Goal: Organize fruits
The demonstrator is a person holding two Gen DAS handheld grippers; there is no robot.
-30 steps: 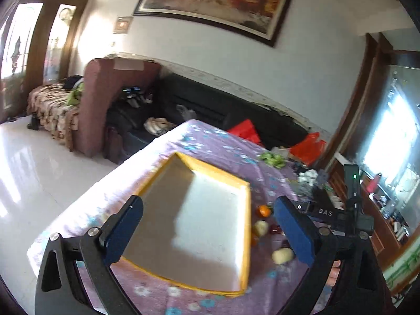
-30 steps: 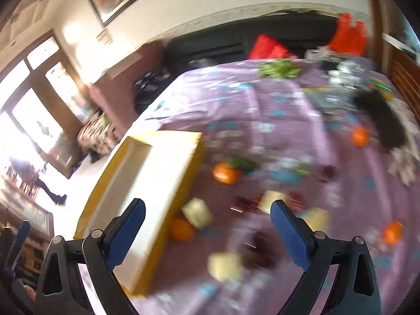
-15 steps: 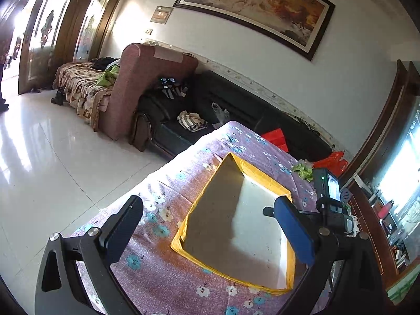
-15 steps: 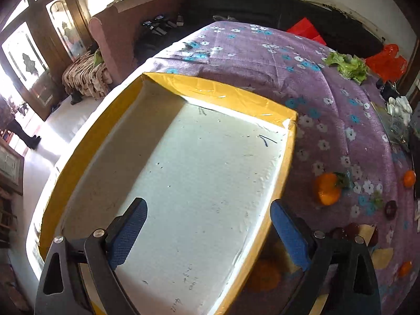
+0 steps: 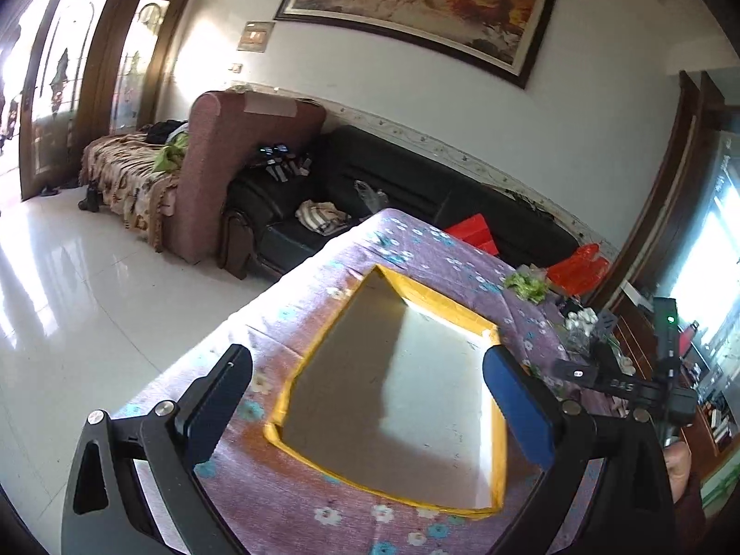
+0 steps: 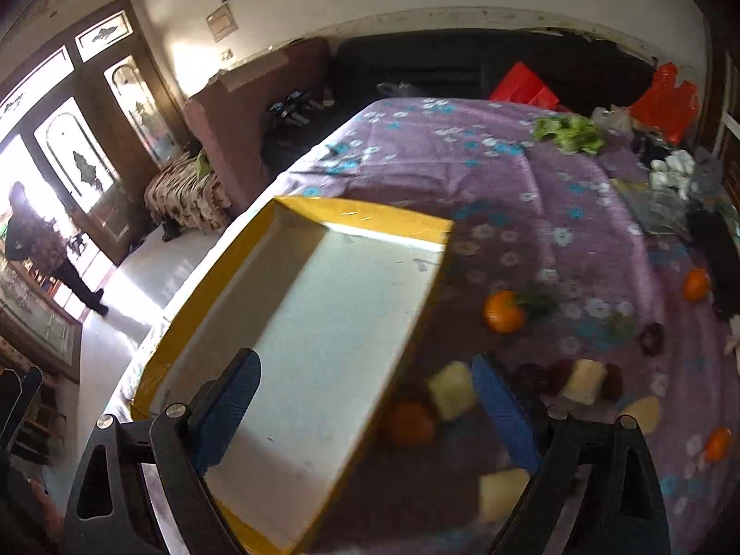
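Note:
A shallow yellow-rimmed tray (image 5: 397,284) (image 6: 365,217) with a bare white floor lies on the purple flowered tablecloth (image 6: 462,152). My left gripper (image 5: 370,402) hangs open above the tray's near end, holding nothing. My right gripper (image 6: 365,411) is open over the tray's right rim. To the right of the tray lie oranges (image 6: 503,311) (image 6: 409,421), pale fruit chunks (image 6: 452,389) (image 6: 585,380) (image 6: 502,490) and dark red fruits (image 6: 651,337). The right gripper's body (image 5: 647,384) shows at the right edge of the left wrist view.
Green leaves (image 6: 569,132), white items (image 6: 673,169) and dark clutter sit at the table's far right. A black sofa (image 5: 416,175) and red bags (image 6: 663,95) stand behind the table. A person (image 6: 34,245) stands by the glass doors.
My right gripper has swung right and back from over the tray's middle, bringing the fruits into view. The left gripper shifted slightly closer to the tray.

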